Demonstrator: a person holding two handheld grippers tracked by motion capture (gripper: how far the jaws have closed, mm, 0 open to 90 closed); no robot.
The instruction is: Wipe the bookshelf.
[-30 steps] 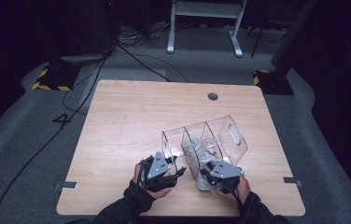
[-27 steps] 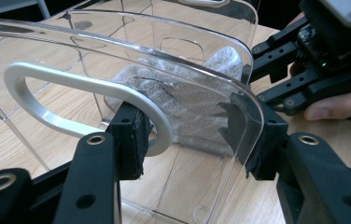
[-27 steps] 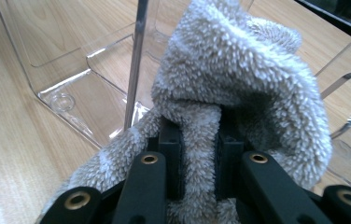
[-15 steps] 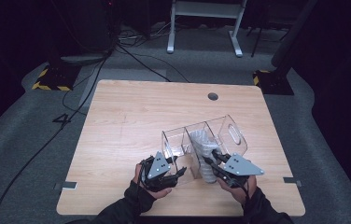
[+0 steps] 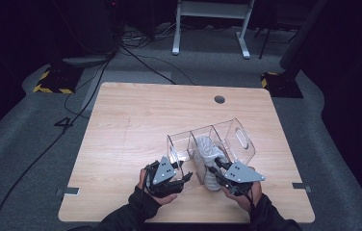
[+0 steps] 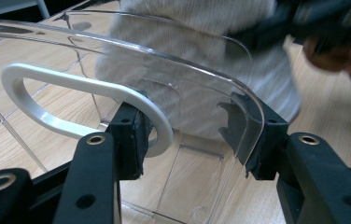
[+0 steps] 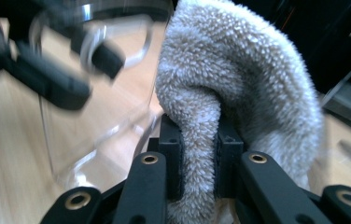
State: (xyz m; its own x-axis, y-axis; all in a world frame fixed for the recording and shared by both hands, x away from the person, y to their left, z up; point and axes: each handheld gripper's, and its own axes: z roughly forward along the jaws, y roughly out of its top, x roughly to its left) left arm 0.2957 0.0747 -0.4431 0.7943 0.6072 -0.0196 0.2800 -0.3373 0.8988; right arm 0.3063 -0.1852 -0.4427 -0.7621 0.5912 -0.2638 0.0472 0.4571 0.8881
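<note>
Wooden table | one clear bin, left tool clamps wall | one towel, right tool pinches it

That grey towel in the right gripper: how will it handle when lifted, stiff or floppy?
Probably floppy: the towel folds over and droops around the right gripper, whose jaws pinch one fold. Its fluffy pile should grip well, so slipping seems unlikely. It may drag on the clear bin as it comes out.
</note>
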